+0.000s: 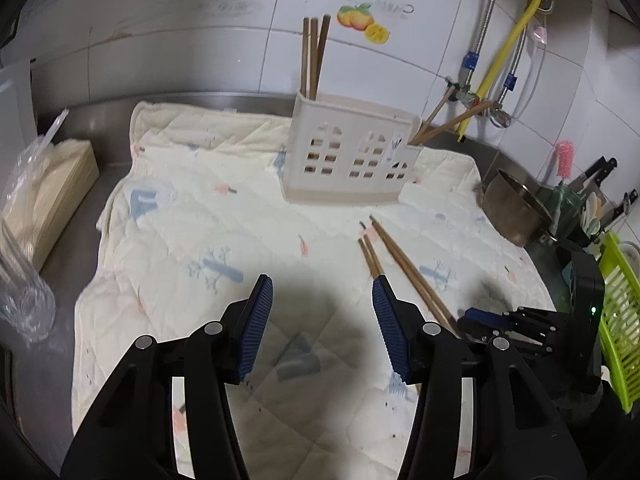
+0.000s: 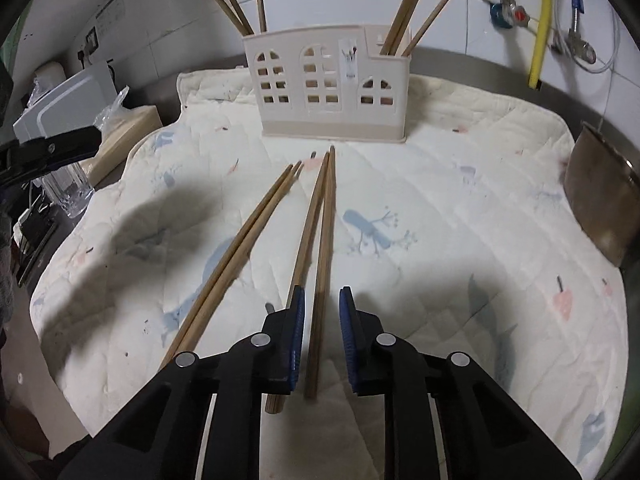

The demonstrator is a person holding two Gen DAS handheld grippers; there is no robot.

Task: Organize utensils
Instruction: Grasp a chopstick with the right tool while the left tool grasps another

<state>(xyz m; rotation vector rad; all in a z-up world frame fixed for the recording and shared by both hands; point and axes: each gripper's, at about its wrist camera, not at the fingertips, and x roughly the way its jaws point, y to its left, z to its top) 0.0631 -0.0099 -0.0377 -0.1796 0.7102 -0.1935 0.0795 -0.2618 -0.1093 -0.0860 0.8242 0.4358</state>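
Observation:
A cream utensil holder (image 1: 348,158) with window cut-outs stands at the back of a quilted cloth (image 1: 208,216); it also shows in the right wrist view (image 2: 330,84). Wooden chopsticks stand in both its end compartments. Several loose chopsticks (image 2: 256,240) lie on the cloth in front of it, also seen in the left wrist view (image 1: 404,268). My right gripper (image 2: 322,300) is open, low over the cloth, with one chopstick (image 2: 323,264) lying between its jaws, untouched. My left gripper (image 1: 322,296) is open and empty above the cloth, left of the chopsticks.
A steel pot (image 1: 516,212) and a knife rack (image 1: 580,204) stand at the right, with a green basket (image 1: 620,320). A tissue pack (image 1: 48,196) and a clear glass (image 1: 24,292) are at the left. Tiled wall with pipes (image 1: 504,40) behind.

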